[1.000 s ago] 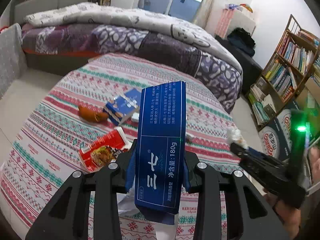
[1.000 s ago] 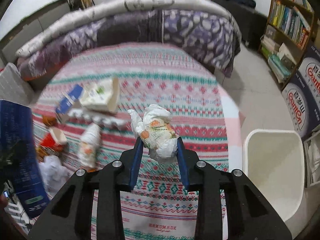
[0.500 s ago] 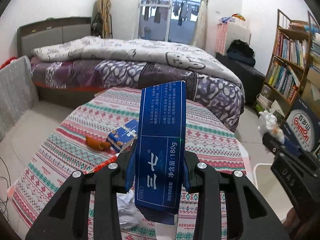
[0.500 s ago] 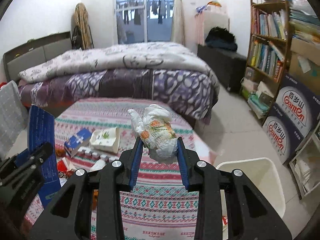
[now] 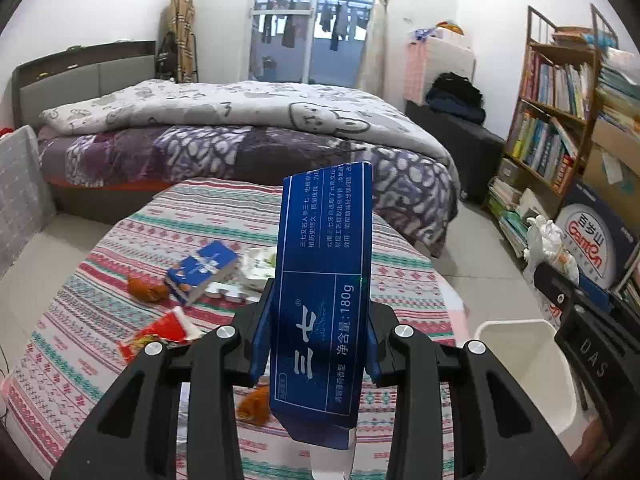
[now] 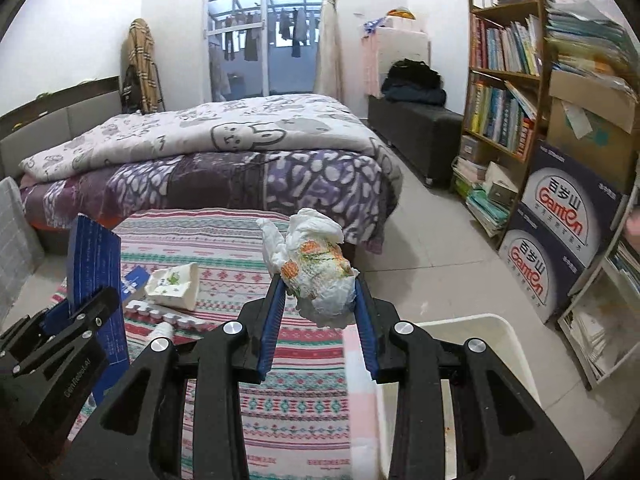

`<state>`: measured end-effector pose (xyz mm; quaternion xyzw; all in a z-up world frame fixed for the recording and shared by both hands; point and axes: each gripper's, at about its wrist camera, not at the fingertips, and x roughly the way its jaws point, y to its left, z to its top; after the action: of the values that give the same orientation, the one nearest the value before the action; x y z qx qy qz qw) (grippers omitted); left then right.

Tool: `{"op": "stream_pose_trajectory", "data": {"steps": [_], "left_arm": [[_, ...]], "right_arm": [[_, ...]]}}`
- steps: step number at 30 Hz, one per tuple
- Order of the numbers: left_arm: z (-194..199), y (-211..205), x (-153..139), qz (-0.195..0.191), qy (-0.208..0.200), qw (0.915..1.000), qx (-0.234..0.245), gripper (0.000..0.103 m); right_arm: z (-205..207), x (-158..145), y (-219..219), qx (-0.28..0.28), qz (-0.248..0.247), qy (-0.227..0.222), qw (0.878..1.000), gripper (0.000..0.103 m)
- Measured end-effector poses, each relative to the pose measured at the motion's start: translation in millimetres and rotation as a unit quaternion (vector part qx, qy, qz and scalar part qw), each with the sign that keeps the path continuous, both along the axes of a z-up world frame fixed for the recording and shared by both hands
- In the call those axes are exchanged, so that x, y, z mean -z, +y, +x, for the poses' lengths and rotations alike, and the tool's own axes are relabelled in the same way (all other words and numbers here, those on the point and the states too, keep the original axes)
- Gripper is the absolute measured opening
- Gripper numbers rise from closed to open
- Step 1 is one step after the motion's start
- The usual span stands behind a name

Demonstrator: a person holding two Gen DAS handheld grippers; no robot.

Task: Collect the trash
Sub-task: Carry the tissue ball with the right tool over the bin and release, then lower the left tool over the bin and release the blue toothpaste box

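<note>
Left gripper, centre of the left wrist view: pinched on a blue toothpaste box, held upright, pads against its two long side faces near the lower half. Box judged light, hollow and fairly stiff, but crushable under a hard squeeze; grip across the narrow width, as here, looks sound.

Right gripper, centre of the right wrist view: clamped on a crumpled printed tissue wad, raised clear of the patterned surface. Wad judged very light, soft and compressible; liable to shed loose flaps, hence best taken across its bulk, as shown.

White bin, lower right of the right wrist view, just beside the surface edge and below the held wad; judged the drop point for both items.

Visible only in the left wrist view: a small blue carton, an orange scrap and a red snack wrapper at lower left, plus another orange scrap behind the box.

Clearer in the right wrist view: a crushed white carton and a white blister strip at left, partly hidden by the box in the other view.
</note>
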<state>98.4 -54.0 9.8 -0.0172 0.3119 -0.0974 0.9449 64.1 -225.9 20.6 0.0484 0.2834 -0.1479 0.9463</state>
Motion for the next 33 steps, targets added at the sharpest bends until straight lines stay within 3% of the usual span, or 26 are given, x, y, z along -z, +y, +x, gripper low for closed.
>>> {"op": "stream_pose_trajectory", "data": {"steps": [12,15,19,21,33], "left_arm": [[-11.6,-57.4,5.7,0.001,0.001,0.9975,0.070,0.037],[-16.1,-74.5,7.0,-0.003,0.002,0.9954,0.096,0.037],[-23.7,-102.1,9.9,-0.003,0.007,0.9914,0.131,0.037],[-27.4,-114.8,11.5,0.000,0.006,0.9895,0.144,0.037],[-46.1,-194.4,25.0,0.004,0.036,0.9770,0.210,0.037]], "right_arm": [[-25.0,-0.8,-67.3,0.073,0.033,0.001,0.997,0.034],[-33.0,-2.4,-87.0,0.096,0.040,-0.002,0.995,0.039],[-48.1,-4.4,-116.6,0.141,0.051,-0.009,0.989,0.062],[-55.1,-5.6,-132.4,0.162,0.060,-0.014,0.985,0.067],[-104.9,-9.7,-213.9,0.263,0.133,-0.044,0.955,0.083]]}}
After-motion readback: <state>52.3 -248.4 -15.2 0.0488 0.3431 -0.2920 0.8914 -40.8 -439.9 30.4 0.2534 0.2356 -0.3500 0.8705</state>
